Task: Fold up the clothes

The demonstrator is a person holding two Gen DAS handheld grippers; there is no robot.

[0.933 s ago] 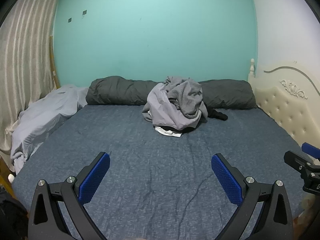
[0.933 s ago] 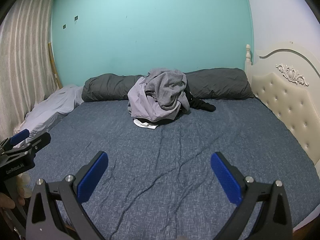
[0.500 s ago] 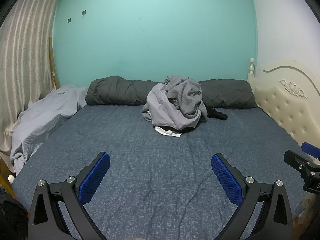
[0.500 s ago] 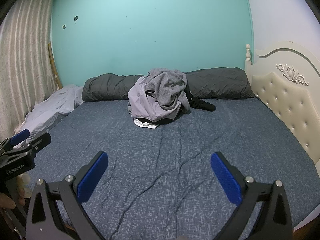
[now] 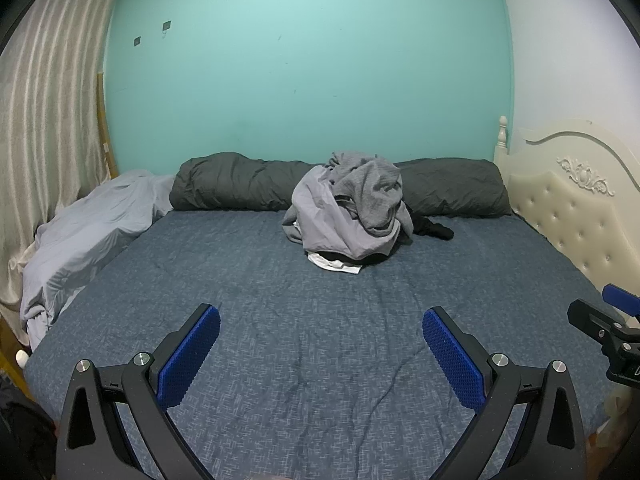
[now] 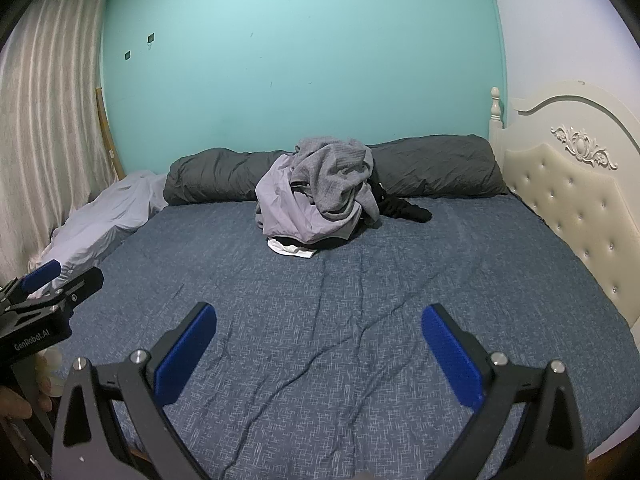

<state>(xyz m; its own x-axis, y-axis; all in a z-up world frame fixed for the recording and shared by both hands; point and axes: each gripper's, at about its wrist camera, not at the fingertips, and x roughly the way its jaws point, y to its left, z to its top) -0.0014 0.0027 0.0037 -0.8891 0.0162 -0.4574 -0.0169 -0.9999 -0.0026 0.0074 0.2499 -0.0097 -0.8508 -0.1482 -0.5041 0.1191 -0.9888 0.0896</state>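
A heap of clothes point(image 5: 348, 208) lies at the far middle of the bed: grey and lilac garments on top, a white piece point(image 5: 334, 264) and a black one point(image 5: 436, 230) poking out below. The right wrist view shows the same heap of clothes point(image 6: 320, 196). My left gripper point(image 5: 320, 320) hovers open over the near part of the blue sheet, far short of the heap, nothing between its blue pads. My right gripper point(image 6: 318, 316) is open and empty too, beside it to the right. Each gripper shows at the edge of the other's view.
The bed point(image 5: 280, 320) has a blue-grey sheet. A dark grey rolled duvet point(image 5: 232, 184) runs along the teal wall. A pale lilac blanket point(image 5: 88, 232) is bunched at the left edge by the curtain. A cream padded headboard point(image 5: 572, 208) bounds the right side.
Nothing has visibly changed; both grippers hold nearly still and stay open.
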